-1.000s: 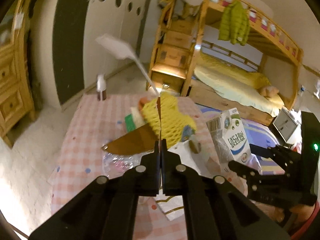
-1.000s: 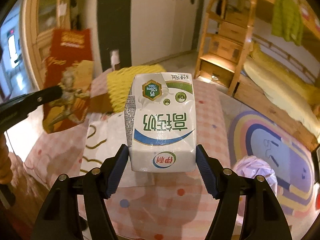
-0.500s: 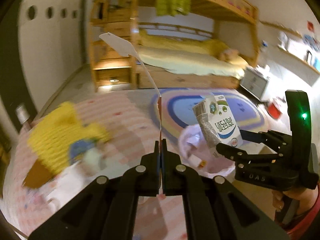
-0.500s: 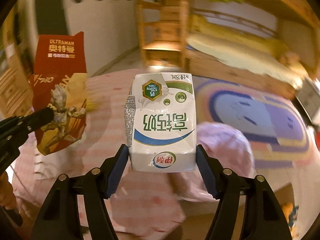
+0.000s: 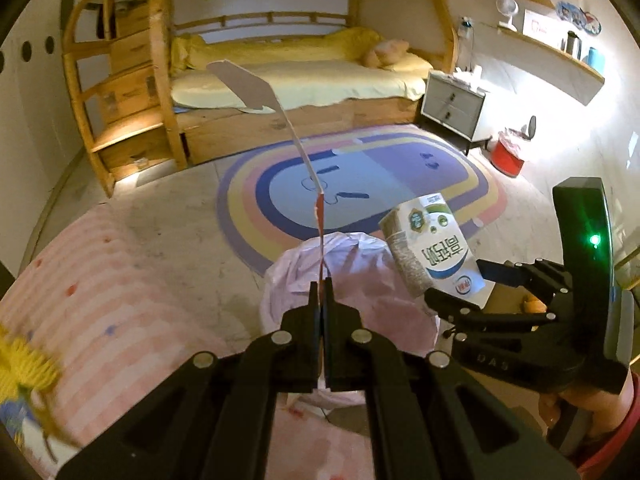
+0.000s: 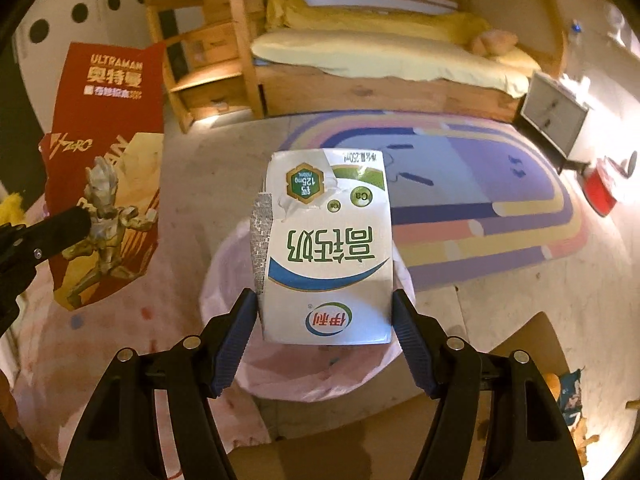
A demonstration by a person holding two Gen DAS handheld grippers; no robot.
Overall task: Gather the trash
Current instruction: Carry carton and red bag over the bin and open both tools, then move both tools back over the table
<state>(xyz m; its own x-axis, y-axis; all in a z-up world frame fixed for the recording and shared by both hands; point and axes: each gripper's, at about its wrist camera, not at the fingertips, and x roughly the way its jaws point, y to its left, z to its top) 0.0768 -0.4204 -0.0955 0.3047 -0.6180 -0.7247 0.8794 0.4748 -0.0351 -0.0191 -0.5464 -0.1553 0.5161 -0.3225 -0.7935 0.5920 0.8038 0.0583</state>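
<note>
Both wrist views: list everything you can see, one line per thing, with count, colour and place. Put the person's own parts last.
milk carton: one, white with green print, between the right gripper's pads, above the bin.
red wrapper: one, red and gold, flat, pinched in the left gripper.
trash bin: one, pink liner, on the floor below both grippers.
tablecloth: one, pink checked, left of the bin.
rug: one, purple with rainbow bands, beyond the bin.
bunk bed: one, wooden, yellow bedding, far wall.
nightstand: one, grey, beside the bed.
red bucket: one, near the nightstand.
left gripper: black, shut.
right gripper: black, blue pads.
</note>
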